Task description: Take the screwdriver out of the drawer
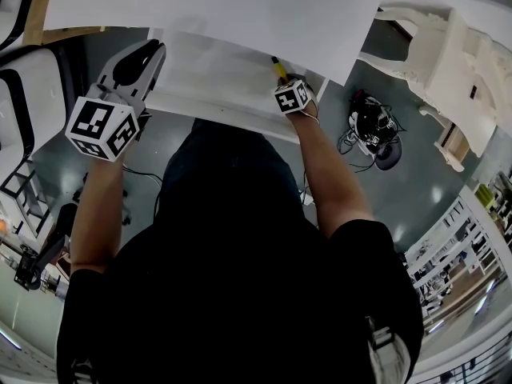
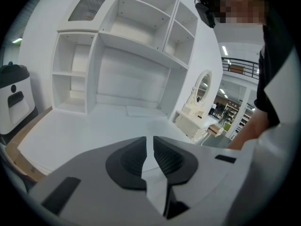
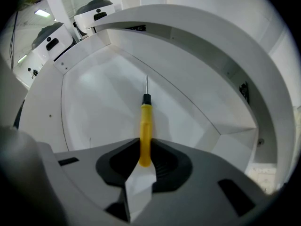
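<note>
A screwdriver (image 3: pixel 146 126) with a yellow handle and a thin metal shaft lies in the open white drawer (image 3: pixel 94 98), its tip pointing away from me. My right gripper (image 3: pixel 146 157) points straight down into the drawer, and its dark pads are shut on the end of the handle. In the head view the yellow screwdriver (image 1: pixel 278 68) shows just beyond the right gripper (image 1: pixel 284 80), at the right end of the drawer (image 1: pixel 208 78). My left gripper (image 1: pixel 152 48) hovers at the drawer's left end, shut and holding nothing; its fingers (image 2: pixel 131 161) meet over the desk.
The white desk top (image 1: pixel 208 6) overhangs the drawer's back. A white shelf unit (image 2: pixel 122 55) stands on the desk. An ornate white dressing table (image 1: pixel 448 62) stands to the right, a black device with cables (image 1: pixel 368 126) lies on the floor, and white machines (image 1: pixel 24 94) stand at left.
</note>
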The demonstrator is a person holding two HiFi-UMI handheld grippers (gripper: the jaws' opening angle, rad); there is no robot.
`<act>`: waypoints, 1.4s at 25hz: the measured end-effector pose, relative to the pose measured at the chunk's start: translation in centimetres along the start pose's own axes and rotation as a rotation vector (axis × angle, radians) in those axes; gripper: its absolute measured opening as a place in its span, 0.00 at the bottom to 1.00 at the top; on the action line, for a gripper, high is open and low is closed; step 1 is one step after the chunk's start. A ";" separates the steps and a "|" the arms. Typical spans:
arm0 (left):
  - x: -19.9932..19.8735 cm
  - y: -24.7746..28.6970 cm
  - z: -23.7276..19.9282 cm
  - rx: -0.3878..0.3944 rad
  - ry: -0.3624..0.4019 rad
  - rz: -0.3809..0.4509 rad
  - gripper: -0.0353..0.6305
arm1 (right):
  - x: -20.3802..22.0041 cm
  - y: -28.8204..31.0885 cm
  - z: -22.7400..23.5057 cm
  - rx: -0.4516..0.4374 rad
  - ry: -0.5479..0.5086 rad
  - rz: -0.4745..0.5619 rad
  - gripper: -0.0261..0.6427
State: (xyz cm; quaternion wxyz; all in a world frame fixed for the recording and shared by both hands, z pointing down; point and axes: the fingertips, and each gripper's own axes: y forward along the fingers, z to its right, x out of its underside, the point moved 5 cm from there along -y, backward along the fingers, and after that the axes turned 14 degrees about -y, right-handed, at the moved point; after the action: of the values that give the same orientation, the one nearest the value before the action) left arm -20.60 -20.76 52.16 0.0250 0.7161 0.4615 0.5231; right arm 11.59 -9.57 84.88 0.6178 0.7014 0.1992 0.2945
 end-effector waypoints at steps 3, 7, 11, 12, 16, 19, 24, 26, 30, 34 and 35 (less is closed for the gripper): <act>0.0 -0.2 0.0 0.000 0.000 -0.001 0.14 | -0.3 -0.2 -0.2 -0.007 0.006 0.008 0.16; 0.0 -0.5 -0.1 0.000 0.000 0.003 0.14 | -0.3 -0.2 -0.4 -0.008 -0.007 0.001 0.16; 0.2 -0.7 -0.1 0.000 -0.002 0.005 0.14 | -0.4 -0.4 -0.7 -0.014 -0.015 0.002 0.16; 0.2 -0.7 -0.1 0.000 -0.003 0.006 0.14 | -0.4 -0.5 -0.8 -0.016 -0.020 0.003 0.16; 0.2 -1.0 0.1 0.001 -0.003 0.015 0.14 | -0.7 -1.0 -1.4 -0.025 -0.043 0.015 0.16; 0.0 -1.4 0.7 0.005 0.004 0.024 0.14 | -1.0 -1.6 -2.1 -0.037 -0.067 0.030 0.16; -0.8 -2.0 1.8 0.009 0.019 0.044 0.14 | -2.0 -3.5 -3.4 -0.052 -0.128 0.068 0.16; -1.1 -2.4 2.4 0.010 0.025 0.053 0.14 | -2.5 -4.5 -4.1 -0.056 -0.161 0.086 0.16; -1.7 -3.1 3.7 0.013 0.040 0.074 0.14 | -3.3 -6.6 -4.8 -0.050 -0.205 0.128 0.16; -2.2 -4.0 5.1 0.014 0.059 0.102 0.14 | -4.0 -8.9 -4.9 -0.037 -0.208 0.179 0.16; -2.4 -4.3 5.5 0.014 0.064 0.109 0.14 | -4.1 -9.7 -4.7 -0.032 -0.207 0.194 0.16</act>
State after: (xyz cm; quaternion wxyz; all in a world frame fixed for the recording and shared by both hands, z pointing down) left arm -19.12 -17.50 45.69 -0.0233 0.7234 0.4258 0.5430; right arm 6.23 -7.14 74.99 0.6149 0.7339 0.0611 0.2821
